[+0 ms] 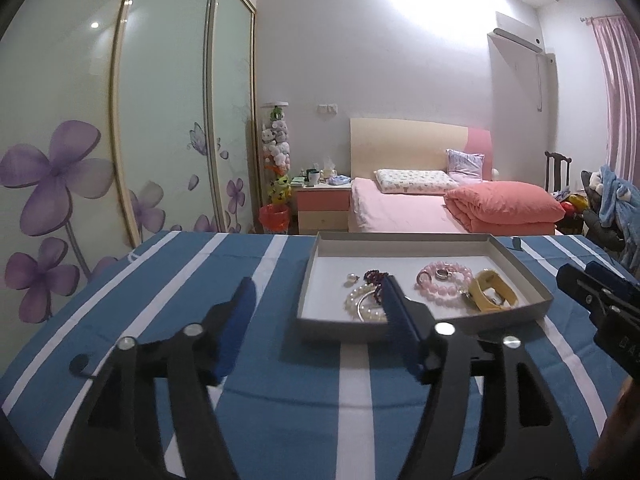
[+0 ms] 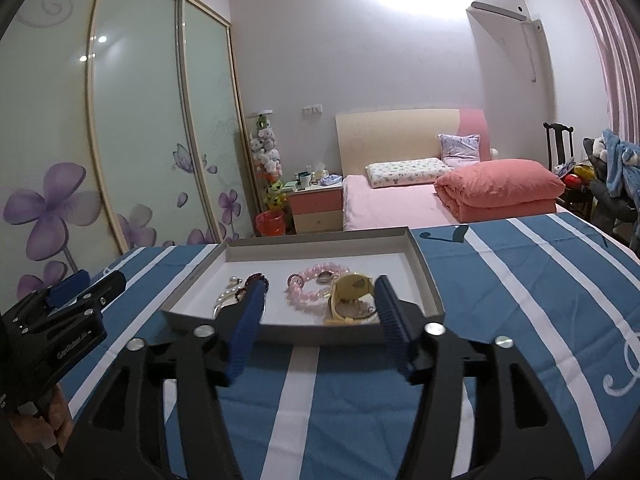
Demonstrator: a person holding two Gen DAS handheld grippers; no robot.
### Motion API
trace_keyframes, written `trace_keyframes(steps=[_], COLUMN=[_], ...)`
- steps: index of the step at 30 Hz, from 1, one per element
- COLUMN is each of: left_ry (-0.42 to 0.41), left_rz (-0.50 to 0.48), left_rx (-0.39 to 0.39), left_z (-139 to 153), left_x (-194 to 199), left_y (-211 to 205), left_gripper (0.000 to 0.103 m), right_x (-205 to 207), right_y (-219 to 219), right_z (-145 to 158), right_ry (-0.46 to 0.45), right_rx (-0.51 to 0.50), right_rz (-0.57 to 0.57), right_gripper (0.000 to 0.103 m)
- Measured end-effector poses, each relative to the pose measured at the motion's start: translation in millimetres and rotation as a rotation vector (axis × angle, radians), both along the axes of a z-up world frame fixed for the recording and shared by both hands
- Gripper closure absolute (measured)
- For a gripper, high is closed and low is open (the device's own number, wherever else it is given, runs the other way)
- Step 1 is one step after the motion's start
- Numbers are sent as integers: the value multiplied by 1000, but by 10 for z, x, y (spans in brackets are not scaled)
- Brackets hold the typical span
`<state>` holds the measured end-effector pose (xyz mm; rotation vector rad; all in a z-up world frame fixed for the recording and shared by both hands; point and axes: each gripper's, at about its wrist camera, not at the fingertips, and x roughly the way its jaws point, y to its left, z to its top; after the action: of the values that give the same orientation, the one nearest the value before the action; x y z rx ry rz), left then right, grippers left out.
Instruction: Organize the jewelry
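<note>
1. A shallow grey tray [image 1: 516, 264] with a white floor sits on a blue cloth with white stripes [image 1: 168, 280] that covers the table, toward its far edge.
2. All the jewelry lies inside the tray, gathered in its near half.
3. At the left of the group are a white pearl bracelet [image 1: 360, 300] and a dark red bead strand [image 1: 374, 278]; the two touch or overlap, and a small pearl piece [image 1: 353, 278] lies just beyond them.
4. In the middle lies a pink bead bracelet [image 1: 440, 288] with a silver ring [image 1: 442, 275] resting on or just inside its loop.
5. At the right a yellow watch [image 1: 492, 290] lies curled on its side, just beside the pink beads.
6. The left gripper [image 1: 320, 304] hangs over the cloth on the near left of the tray, its blue pads [image 1: 240, 320] standing well apart with nothing between them.
7. The right gripper [image 2: 320, 304] is on the near side of the tray, lined up with the watch; its jaws are also spread wide and empty, gripping nothing.
8. Neither gripper touches the tray or any piece in it.
9. Beyond the table are a pink bed [image 2: 392, 204], a nightstand [image 2: 316, 208] and a wardrobe with purple flowers [image 2: 52, 208] along the left wall.
</note>
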<state>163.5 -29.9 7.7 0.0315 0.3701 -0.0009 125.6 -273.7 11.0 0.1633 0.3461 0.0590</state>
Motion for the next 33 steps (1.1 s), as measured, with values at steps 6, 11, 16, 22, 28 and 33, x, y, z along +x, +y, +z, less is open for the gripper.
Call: trace_keyframes(steps=[6, 11, 16, 22, 28, 33], left_ry=[-35, -41, -34, -25, -28, -29], left_rz=[14, 5, -1, 27, 37, 35], left_rx=[23, 36, 45, 38, 24, 28], left_z=[25, 31, 16, -5, 13, 19], left_x=[-318, -476, -556, -591, -595, -588], left_y=[16, -30, -39, 20, 58, 27], left_gripper=[12, 5, 5, 5, 5, 5], right_x=[-239, -342, -446, -506, -541, -547], right_y=[4, 29, 30, -18, -28, -24], right_z=[24, -3, -40, -70, -68, -57], right_ry=[-21, -22, -35, -48, -56, -62], right_rx=[-13, -17, -13, -13, -18, -22], right_rz=[-6, 4, 2, -21, -13, -10], right_gripper=[18, 7, 2, 2, 2, 2])
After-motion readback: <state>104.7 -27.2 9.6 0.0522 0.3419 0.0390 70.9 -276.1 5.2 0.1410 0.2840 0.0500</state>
